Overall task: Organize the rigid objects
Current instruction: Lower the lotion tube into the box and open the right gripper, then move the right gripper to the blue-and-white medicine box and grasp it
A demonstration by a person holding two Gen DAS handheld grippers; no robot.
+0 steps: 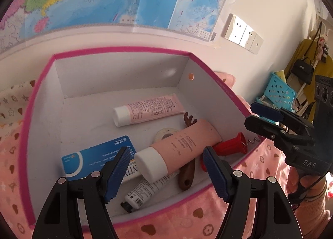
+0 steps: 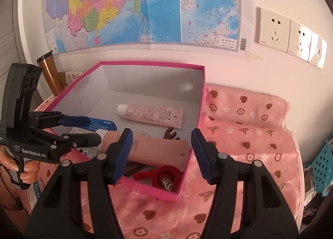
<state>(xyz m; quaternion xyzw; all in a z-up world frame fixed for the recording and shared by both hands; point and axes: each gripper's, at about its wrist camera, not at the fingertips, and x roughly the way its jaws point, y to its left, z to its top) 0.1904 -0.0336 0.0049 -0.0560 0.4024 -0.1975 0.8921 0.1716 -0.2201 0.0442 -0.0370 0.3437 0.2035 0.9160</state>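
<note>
A pink-rimmed white box point(image 1: 37, 101) point(image 2: 195, 114) sits on a pink patterned cloth. Inside lie a large peach tube with a white cap point(image 1: 179, 145) point(image 2: 158, 149), a smaller pink tube point(image 1: 147, 110) point(image 2: 149, 115), a blue carton point(image 1: 93, 159) point(image 2: 104, 124), a white tube with a black cap point(image 1: 145, 191), a brown antler-shaped comb point(image 1: 187, 174) and a red corkscrew point(image 1: 231, 145) point(image 2: 164, 175). My left gripper point(image 1: 166, 172) is open and empty over the box's near side. My right gripper point(image 2: 161, 153) is open and empty above the box's front corner.
The pink cloth point(image 2: 249, 135) covers the surface to the right of the box. A copper tumbler point(image 2: 49, 72) stands behind the box's left corner. A map point(image 2: 145, 5) and wall sockets point(image 2: 291, 32) are on the wall. A teal perforated basket point(image 1: 276, 91) is at the right.
</note>
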